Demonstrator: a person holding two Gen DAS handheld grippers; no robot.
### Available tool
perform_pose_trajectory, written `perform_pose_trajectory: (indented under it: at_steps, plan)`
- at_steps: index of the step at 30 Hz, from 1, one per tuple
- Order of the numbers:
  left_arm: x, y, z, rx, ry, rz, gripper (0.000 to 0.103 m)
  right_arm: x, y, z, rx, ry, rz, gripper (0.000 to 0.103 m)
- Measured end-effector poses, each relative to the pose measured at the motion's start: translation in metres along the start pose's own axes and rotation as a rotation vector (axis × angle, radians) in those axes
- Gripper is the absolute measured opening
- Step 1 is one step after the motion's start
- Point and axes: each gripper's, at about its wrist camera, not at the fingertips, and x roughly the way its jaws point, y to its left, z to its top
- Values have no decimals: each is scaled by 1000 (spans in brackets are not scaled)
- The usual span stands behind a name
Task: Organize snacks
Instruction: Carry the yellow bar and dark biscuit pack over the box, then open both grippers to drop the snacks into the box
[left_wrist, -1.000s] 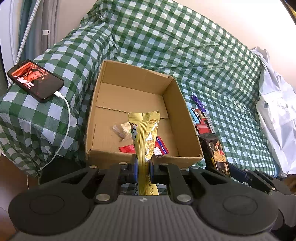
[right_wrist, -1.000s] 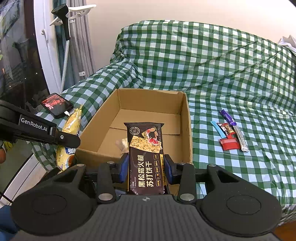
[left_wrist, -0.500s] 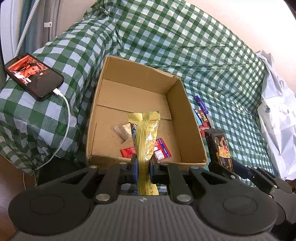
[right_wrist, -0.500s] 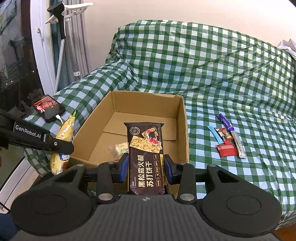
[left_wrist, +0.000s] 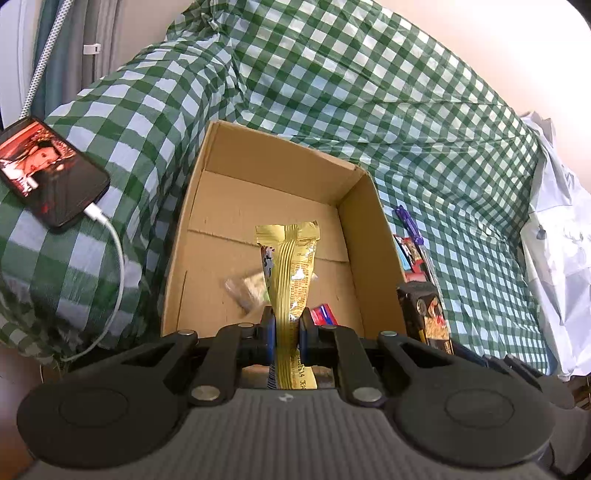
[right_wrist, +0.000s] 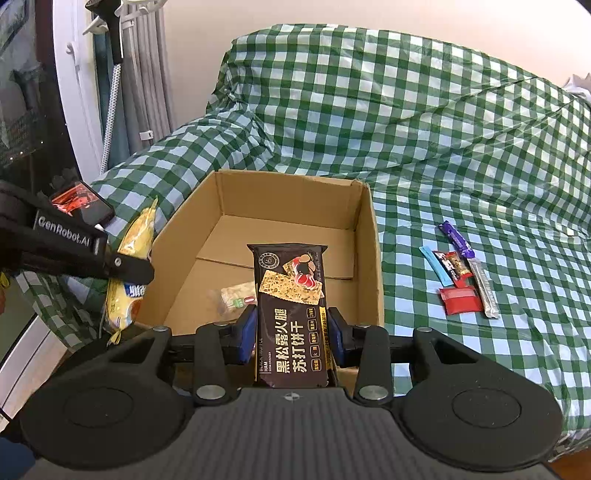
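Observation:
An open cardboard box sits on a green checked cover. My left gripper is shut on a gold snack packet, held upright over the box's near edge; the same packet shows at the left of the right wrist view. My right gripper is shut on a dark cracker packet, held just before the box's near wall. Inside the box lie a clear wrapped snack and a red sachet.
Several small snack bars and sachets lie on the cover right of the box. A phone on a white charging cable rests on the left armrest. White cloth lies at the far right.
Both grippers have moved closer to the box with their packets, so the box looks larger and nearer. The grips have not changed.

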Motion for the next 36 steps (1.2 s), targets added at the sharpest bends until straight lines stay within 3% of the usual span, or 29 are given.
perform_pose_trajectory:
  at_steps: [18, 36]
  plan:
    - [79, 2, 39, 1, 62, 56, 13, 84, -12, 29, 21, 65, 9, 41]
    - [123, 15, 39, 28, 130, 134, 13, 132, -16, 32, 15, 122, 9, 41]
